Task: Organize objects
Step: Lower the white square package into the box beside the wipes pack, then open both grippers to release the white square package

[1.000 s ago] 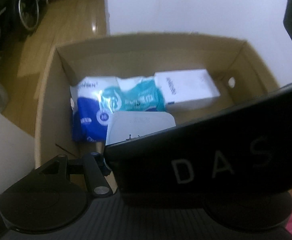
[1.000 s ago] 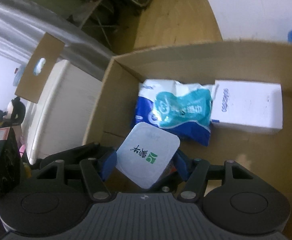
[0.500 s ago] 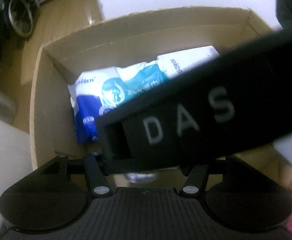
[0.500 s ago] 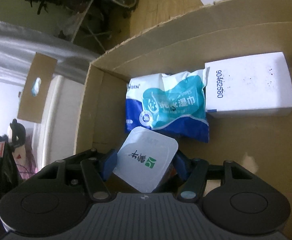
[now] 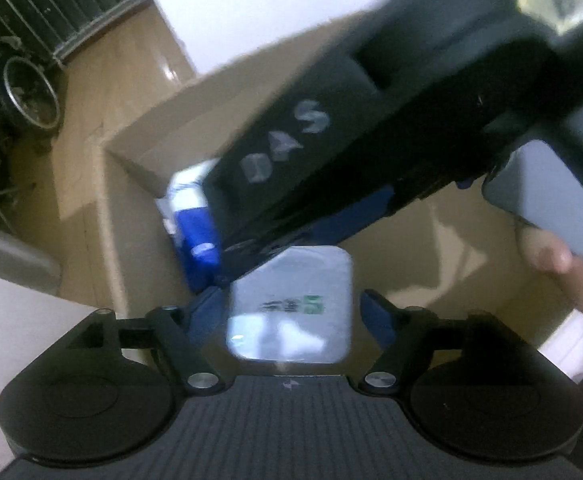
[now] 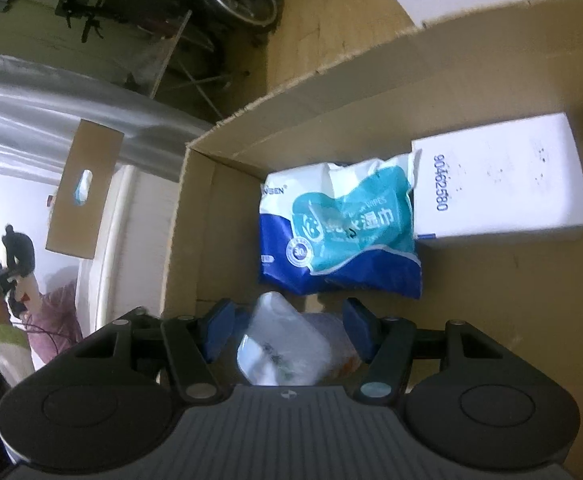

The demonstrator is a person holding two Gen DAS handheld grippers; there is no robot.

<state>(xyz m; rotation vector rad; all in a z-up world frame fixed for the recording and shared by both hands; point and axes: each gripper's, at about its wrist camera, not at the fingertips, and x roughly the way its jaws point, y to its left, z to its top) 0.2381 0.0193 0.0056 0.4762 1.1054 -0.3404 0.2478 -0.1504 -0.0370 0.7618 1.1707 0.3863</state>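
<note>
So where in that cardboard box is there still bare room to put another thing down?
The cardboard box has bare floor at its near right, below the white carton and right of the wipes pack. A narrow strip runs between the wipes pack and the left wall. The back is crowded: pack and carton lie side by side there, and the small cup fills the near middle.

My right gripper's black body (image 5: 371,140) blurs across my left view, hiding most of the wipes pack (image 5: 195,220); the white-lidded cup (image 6: 283,344) smears.
</note>
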